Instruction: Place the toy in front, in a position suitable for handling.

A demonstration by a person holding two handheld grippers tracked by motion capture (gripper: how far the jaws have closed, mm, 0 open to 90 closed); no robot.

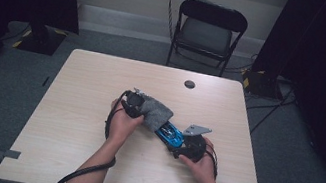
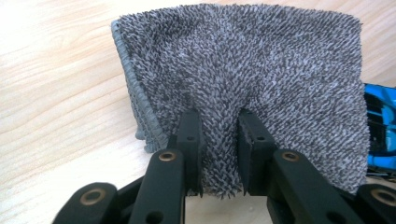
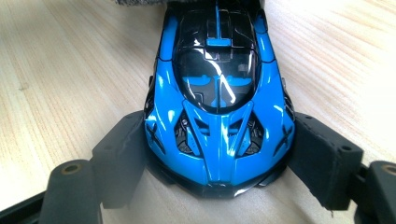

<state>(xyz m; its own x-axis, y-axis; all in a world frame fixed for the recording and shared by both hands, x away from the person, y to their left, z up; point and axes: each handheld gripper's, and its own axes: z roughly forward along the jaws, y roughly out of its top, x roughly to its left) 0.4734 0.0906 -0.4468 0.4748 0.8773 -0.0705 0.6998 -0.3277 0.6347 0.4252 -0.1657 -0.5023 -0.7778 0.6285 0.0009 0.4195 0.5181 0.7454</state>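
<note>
currently the left gripper (image 2: 218, 140) is clamped on a fold of the grey cloth (image 2: 243, 74); the right gripper (image 3: 219, 154) grips the blue toy car (image 3: 218, 93) by both sides on the table (image 1: 84, 123).

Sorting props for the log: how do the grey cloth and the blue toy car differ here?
The grey cloth is soft and shaggy; the blue toy car is hard and glossy. The left gripper pinches a cloth fold narrowly; the right gripper clamps the car's sides widely. Both are gripped above the table.

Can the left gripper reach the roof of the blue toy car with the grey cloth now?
Probably yes. The left gripper pinches the grey cloth, which already hangs at the far end of the blue toy car; the right gripper holds the car.
</note>
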